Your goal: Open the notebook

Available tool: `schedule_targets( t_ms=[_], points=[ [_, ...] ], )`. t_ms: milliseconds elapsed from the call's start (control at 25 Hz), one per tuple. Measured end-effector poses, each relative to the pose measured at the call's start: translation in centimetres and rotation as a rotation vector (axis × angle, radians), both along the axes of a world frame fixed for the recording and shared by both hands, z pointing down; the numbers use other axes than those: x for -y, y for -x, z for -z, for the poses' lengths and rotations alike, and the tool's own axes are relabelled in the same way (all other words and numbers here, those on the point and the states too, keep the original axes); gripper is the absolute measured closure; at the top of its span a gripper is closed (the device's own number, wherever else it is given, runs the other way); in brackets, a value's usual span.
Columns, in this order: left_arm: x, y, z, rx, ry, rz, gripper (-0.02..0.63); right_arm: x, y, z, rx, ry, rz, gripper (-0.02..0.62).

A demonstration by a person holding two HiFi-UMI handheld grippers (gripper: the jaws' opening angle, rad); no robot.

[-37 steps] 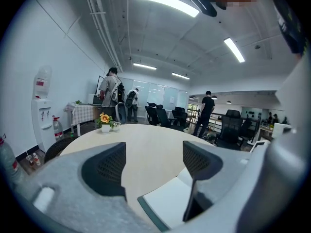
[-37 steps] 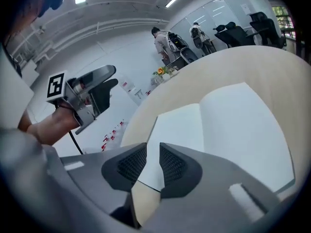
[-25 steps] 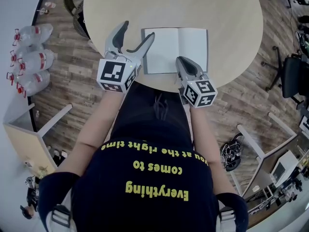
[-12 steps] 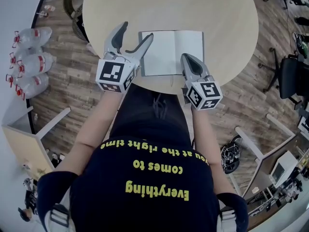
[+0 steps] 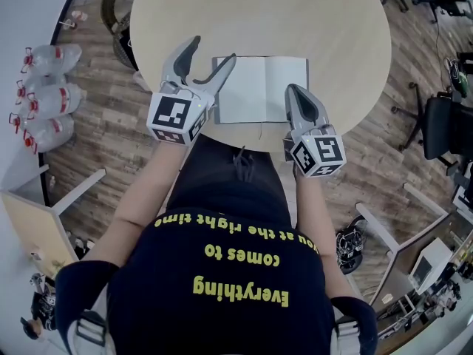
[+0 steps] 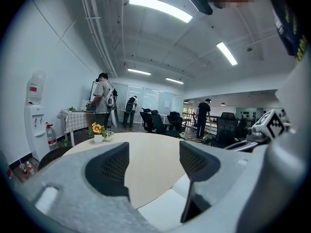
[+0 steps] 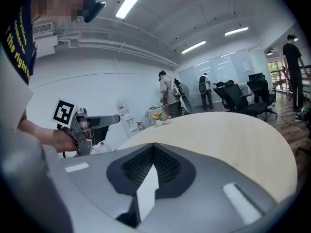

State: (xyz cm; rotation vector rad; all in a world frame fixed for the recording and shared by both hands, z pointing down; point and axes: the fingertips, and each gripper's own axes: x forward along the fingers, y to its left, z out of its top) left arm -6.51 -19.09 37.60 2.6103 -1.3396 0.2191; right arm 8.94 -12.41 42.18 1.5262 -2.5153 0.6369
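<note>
Over the table (image 5: 332,21), notebook (image 5: 259,87) corner behind right gripper (image 5: 297,91) closed on seemingly a page (image 7: 146,191); left gripper (image 5: 212,50) open, empty, just narrowing.

Navy T-shirt (image 5: 229,220), yellow lettering (image 5: 240,294), grey left claw (image 5: 212,50), right claw (image 5: 293,91), black-and-white marker cubes (image 5: 177,117)

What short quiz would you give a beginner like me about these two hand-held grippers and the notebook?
1. Fill in: the right gripper has its jaws shut on a thin white ____.
2. Which gripper has its jaws apart? A) the left gripper B) the right gripper C) both
3. True or false: the notebook lies closed on the round table.
Key: 1 page. 2 A; its jaws have just been closing slightly, with nothing between them. 3 false, it lies open.
</note>
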Motion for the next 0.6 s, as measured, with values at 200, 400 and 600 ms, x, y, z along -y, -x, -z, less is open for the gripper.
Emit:
schedule_targets(
  t_ms=[200, 400, 600],
  points=[
    [0.2, -0.2, 1.3, -0.009, -0.035, -0.003, 0.324, 0.7, -0.4, 3.2, -0.054, -0.091, 0.004, 0.583],
    [0.4, -0.6, 2.3, -0.005, -0.06, -0.01, 0.373, 1.7, -2.2, 5.7, -0.092, -0.152, -0.031, 0.583],
    [0.5, -0.6, 3.5, -0.012, -0.081, -0.003, 0.427, 2.3, -3.9, 9.7, -0.105, -0.23, -0.07, 0.583]
  ],
)
